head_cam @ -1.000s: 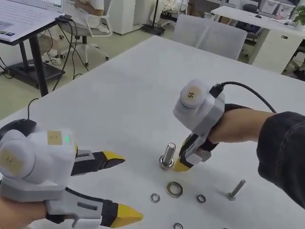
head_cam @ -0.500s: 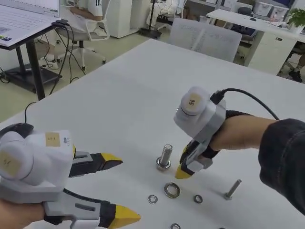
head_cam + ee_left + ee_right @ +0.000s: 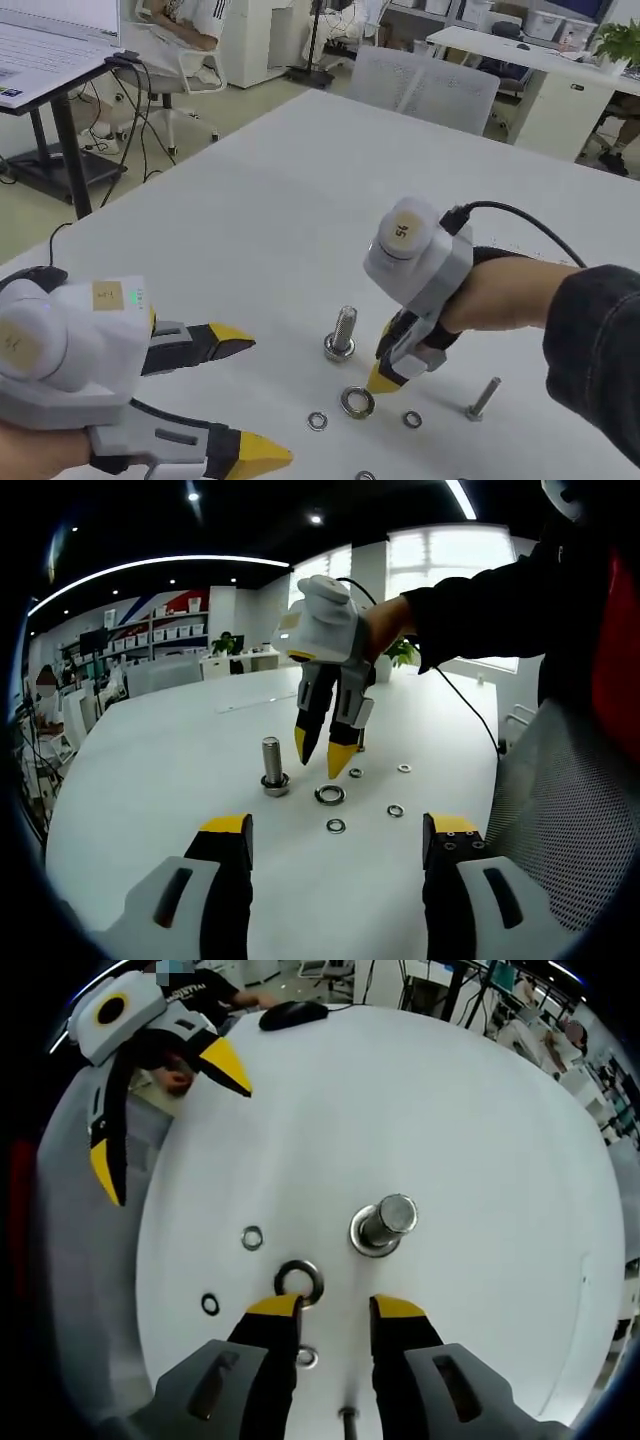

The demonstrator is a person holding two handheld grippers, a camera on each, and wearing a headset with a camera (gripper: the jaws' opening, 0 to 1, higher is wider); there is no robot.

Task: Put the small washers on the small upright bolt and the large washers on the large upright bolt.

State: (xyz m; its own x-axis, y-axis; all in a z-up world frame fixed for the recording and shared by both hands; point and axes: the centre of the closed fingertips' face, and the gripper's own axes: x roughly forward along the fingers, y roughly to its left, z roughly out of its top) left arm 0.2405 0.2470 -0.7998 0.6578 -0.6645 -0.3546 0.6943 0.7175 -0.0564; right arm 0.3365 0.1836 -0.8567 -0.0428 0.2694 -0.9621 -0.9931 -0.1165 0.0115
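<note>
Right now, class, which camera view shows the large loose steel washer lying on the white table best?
The right gripper view: the large steel washer lies close, seen from above as a full ring. The head view shows it small; the left gripper view shows it flattened, at a low angle.

Two grippers over white counter (image 3: 150, 770).
Left gripper (image 3: 338, 825) at bottom edge, tongs spread wide; right gripper (image 3: 322, 756) at centre, tips just above large washer (image 3: 329, 795), right of upright bolt (image 3: 271, 765); small washers (image 3: 396, 809) scattered nearby.
</note>
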